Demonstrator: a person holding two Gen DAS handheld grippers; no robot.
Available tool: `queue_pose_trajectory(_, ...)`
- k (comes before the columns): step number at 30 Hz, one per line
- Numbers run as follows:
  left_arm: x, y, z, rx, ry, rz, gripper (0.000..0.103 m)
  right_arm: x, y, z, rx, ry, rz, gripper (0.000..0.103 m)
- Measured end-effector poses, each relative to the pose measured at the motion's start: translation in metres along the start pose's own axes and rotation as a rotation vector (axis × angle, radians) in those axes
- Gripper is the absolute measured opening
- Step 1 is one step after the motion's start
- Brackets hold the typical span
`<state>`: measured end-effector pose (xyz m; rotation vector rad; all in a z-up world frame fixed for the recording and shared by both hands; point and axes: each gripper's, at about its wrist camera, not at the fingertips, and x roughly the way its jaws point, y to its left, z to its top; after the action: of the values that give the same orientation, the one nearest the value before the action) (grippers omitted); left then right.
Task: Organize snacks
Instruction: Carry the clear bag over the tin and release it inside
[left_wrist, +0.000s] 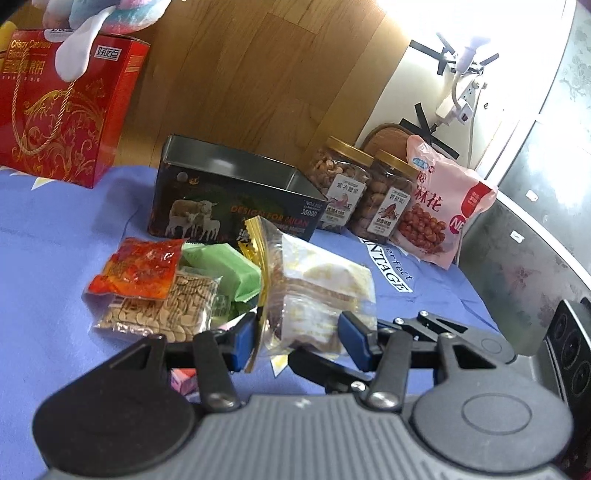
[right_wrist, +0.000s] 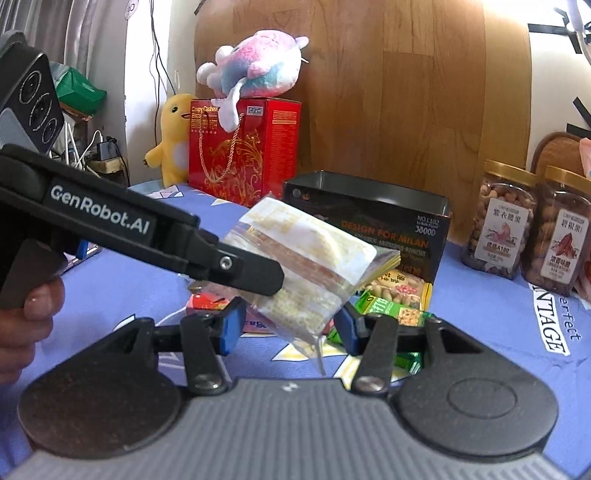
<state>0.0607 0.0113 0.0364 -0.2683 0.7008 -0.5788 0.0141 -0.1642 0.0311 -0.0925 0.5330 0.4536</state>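
The left gripper (left_wrist: 301, 339) has its blue pads pressed against a clear snack bag (left_wrist: 317, 291) of pale crackers, holding it lifted above the blue cloth (left_wrist: 55, 258), just in front of the open black tin (left_wrist: 236, 195). The right gripper (right_wrist: 290, 326) sits spread open with the bag's lower corner hanging between its fingers, whether touching them I cannot tell. On the cloth by the tin lie a red packet (left_wrist: 140, 267), a nut bar (left_wrist: 162, 310) and a green packet (left_wrist: 225, 269), with two nut jars (left_wrist: 365, 192) and a pink bag (left_wrist: 443, 210) to the tin's right.
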Motion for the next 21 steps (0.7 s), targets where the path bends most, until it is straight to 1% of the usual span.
queue_pose_trajectory(8,0.007,0.004,-0.003,-0.005,0.021,-0.002,0.049,0.004,-0.004,-0.005,0.017,0.023,0.01,0.055)
queue_pose_trajectory(12,0.005,0.007,-0.004,-0.012,0.019,-0.008,0.049,0.005,-0.004,-0.004,0.022,0.027,0.018,0.055)
queue_pose_trajectory(16,-0.012,0.01,-0.008,-0.012,-0.016,-0.007,0.049,0.0,0.001,-0.002,0.011,0.004,0.051,0.054)
queue_pose_trajectory(19,-0.031,0.012,-0.017,-0.014,-0.052,0.019,0.049,-0.004,0.012,0.0,-0.019,-0.014,0.092,0.054)
queue_pose_trajectory(21,-0.041,0.012,-0.021,-0.018,-0.067,0.039,0.049,-0.006,0.021,0.002,-0.044,-0.025,0.102,0.054)
